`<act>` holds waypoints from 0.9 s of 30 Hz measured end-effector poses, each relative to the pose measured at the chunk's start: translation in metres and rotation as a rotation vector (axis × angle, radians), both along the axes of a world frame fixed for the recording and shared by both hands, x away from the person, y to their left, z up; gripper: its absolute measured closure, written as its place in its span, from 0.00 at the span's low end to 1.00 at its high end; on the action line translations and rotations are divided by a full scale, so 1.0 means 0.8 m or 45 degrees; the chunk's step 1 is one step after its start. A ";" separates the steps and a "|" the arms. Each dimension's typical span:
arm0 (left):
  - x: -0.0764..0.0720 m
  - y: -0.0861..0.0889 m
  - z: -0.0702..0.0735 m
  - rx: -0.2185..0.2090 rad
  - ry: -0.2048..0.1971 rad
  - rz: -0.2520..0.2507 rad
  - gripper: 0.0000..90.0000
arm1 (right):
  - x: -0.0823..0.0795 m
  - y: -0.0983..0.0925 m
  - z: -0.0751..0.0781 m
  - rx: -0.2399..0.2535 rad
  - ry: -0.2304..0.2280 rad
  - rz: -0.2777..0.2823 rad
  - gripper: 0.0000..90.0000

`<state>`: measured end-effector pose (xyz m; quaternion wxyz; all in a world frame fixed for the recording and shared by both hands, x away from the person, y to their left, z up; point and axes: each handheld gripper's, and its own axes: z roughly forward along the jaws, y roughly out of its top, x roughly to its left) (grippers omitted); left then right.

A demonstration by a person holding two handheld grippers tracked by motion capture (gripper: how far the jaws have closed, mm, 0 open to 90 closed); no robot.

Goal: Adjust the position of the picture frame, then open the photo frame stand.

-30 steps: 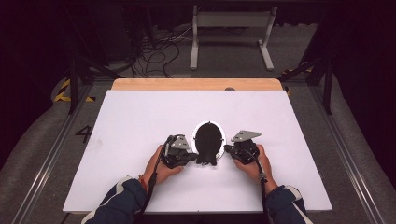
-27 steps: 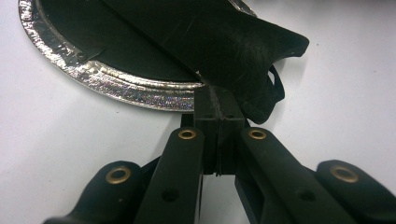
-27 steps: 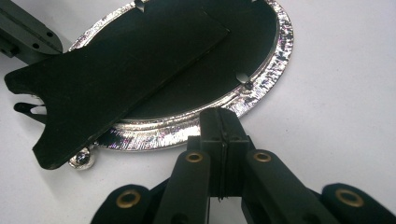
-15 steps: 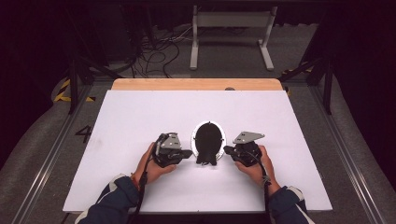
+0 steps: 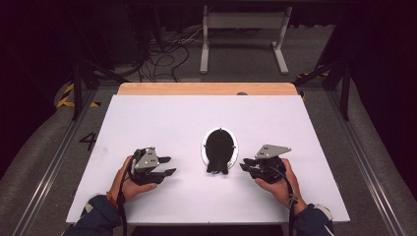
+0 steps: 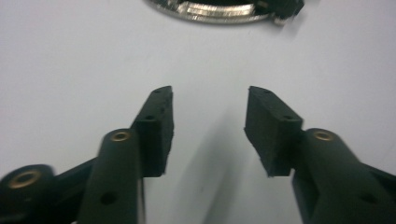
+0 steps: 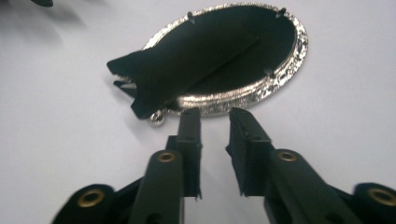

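On the white table (image 5: 162,123), slightly toward five o'clock of its middle, an oval silver picture frame (image 5: 219,147) lies face down, with its black back and fold-out stand uppermost. The stand's flared foot points toward six o'clock, at the person's edge.

At nine o'clock of the frame, well apart from it, the left gripper (image 5: 166,166) rests in the person's left hand (image 5: 129,181). Its jaws point toward three o'clock and have just been opening; they stand spread with only bare table between them. In the left gripper view the same gripper (image 6: 209,122) aims at open tabletop, and the frame's silver rim (image 6: 219,11) lies well ahead at twelve o'clock.

At three o'clock of the frame, just beside it, the right gripper (image 5: 246,164) sits in the right hand (image 5: 276,182), pointing toward nine o'clock. Its jaws have also just been opening and stand a little apart. In the right gripper view this gripper (image 7: 214,116) has its tips right at the frame's (image 7: 243,95) near rim, gripping nothing; whether one tip grazes the metal I cannot tell.
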<state>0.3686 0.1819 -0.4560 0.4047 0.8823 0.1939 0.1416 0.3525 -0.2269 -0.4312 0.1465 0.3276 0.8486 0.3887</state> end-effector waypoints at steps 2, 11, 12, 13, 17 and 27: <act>-0.001 0.009 -0.005 0.001 0.037 0.052 0.43 | -0.004 -0.004 -0.003 -0.002 0.028 0.030 0.71; -0.017 0.033 -0.011 -0.007 0.126 0.160 0.17 | -0.006 -0.014 -0.008 0.001 0.050 0.014 0.65; -0.019 0.034 -0.011 -0.004 0.116 0.164 0.17 | -0.006 -0.014 -0.008 0.003 0.051 0.016 0.65; -0.021 0.035 -0.010 -0.010 0.109 0.167 0.17 | -0.006 -0.014 -0.008 0.008 0.060 0.018 0.66; -0.022 0.038 -0.008 -0.031 0.105 0.190 0.17 | -0.003 -0.010 -0.012 -0.019 0.079 0.028 0.71; -0.019 0.037 -0.006 -0.071 0.080 0.191 0.17 | -0.004 0.006 -0.017 -0.049 0.102 0.070 0.79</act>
